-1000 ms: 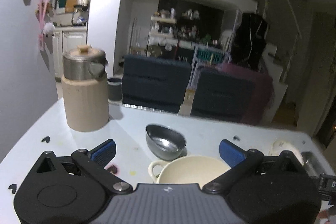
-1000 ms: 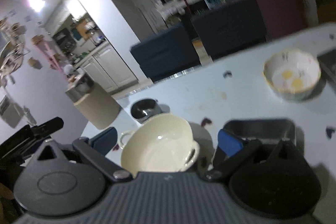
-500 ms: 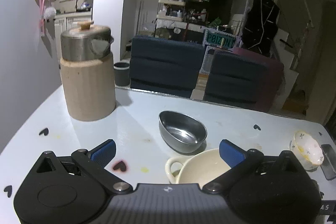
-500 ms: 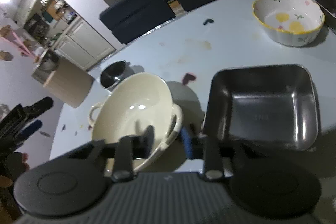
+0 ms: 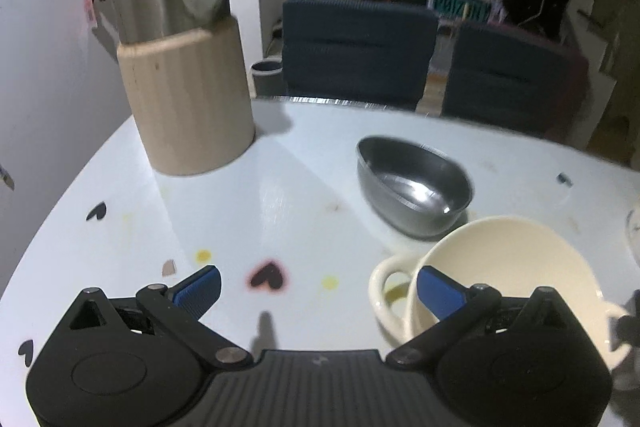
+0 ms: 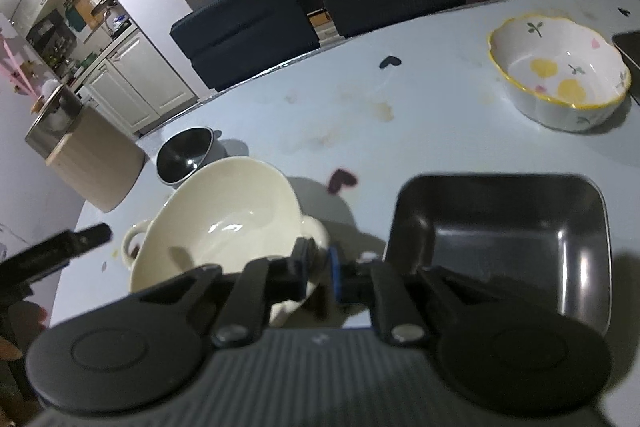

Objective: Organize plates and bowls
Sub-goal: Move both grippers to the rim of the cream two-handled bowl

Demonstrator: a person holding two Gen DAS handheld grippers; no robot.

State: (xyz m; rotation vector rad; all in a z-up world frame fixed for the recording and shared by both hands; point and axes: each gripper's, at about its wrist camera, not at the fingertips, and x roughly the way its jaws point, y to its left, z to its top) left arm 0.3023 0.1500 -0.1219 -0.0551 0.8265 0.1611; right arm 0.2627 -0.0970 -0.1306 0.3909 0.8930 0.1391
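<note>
Near the table's [image 6: 440,67] front edge, the right gripper [image 6: 318,269] is closing on the tilted cream bowl's [image 6: 224,223] handle, the left gripper [image 5: 316,291] spread empty; so narrow a pinch could let the bowl twist free.

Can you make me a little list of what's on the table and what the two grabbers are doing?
table: white table with heart stickers
cream bowl: cream bowl, two handles, tilted
steel bowl: small steel bowl, behind the cream bowl
tray: square dark tray, right of the cream bowl
flower bowl: flowered bowl, far right
canister: beige canister, far left
right hand-held gripper: closing on the cream bowl's handle
left hand-held gripper: open, empty
</note>
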